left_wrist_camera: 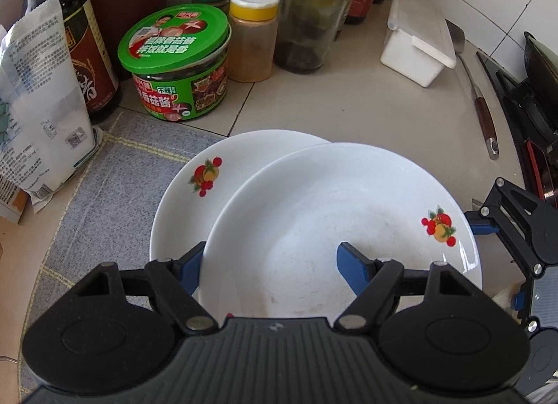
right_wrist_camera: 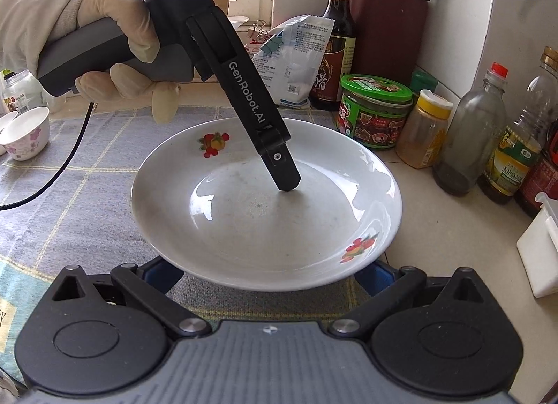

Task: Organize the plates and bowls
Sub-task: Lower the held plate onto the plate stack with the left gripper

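Observation:
Two white plates with fruit decals overlap on a grey cloth (left_wrist_camera: pixel 104 194). My left gripper (left_wrist_camera: pixel 272 268) holds the upper plate (left_wrist_camera: pixel 331 215) by its near rim. Its right blue finger (left_wrist_camera: pixel 352 271) lies inside the plate, and its left finger (left_wrist_camera: pixel 190 271) is outside, partly hidden by the rim. The lower plate (left_wrist_camera: pixel 195 194) sticks out to the left. In the right wrist view, the left gripper's finger (right_wrist_camera: pixel 286 177) presses into the plate (right_wrist_camera: pixel 226 212). My right gripper (right_wrist_camera: pixel 266 275) stands open, its spread fingers beneath the plate's near rim. From the left wrist, the right gripper (left_wrist_camera: pixel 498 262) is at the plate's right edge.
Behind the plates stand a green-lidded jar (left_wrist_camera: pixel 178 65), a yellow-capped spice jar (left_wrist_camera: pixel 253 37), a glass bottle (left_wrist_camera: pixel 310 20), a dark sauce bottle (left_wrist_camera: pixel 69 37) and a white bag (left_wrist_camera: pixel 38 107). A white box (left_wrist_camera: pixel 415 44), a knife (left_wrist_camera: pixel 483 114) and a stove (left_wrist_camera: pixel 533 114) are at the right. A small cup (right_wrist_camera: pixel 26 132) sits far left.

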Demonstrator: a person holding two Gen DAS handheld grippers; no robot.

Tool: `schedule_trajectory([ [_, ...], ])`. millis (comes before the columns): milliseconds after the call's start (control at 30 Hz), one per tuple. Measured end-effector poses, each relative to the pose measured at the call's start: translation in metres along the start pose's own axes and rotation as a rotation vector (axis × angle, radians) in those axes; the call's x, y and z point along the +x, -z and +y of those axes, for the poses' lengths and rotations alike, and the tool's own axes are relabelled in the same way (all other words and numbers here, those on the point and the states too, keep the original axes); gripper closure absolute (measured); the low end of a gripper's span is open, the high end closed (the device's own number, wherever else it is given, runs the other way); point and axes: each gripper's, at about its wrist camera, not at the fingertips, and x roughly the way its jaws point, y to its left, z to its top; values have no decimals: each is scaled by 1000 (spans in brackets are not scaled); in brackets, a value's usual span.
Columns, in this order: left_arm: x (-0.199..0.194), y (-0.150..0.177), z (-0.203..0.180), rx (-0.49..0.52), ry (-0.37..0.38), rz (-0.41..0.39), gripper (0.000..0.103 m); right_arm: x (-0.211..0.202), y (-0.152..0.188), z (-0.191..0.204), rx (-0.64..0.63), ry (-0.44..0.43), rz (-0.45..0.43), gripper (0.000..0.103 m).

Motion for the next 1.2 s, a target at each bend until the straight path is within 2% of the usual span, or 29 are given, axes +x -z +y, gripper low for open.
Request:
schedule_trajectory([
  [733,10,-4,3,-1,37,2,24,4,-7,1,24,34,58,0],
  [1200,14,-3,3,3,16,7,26,5,-12,0,30,29,69,0],
])
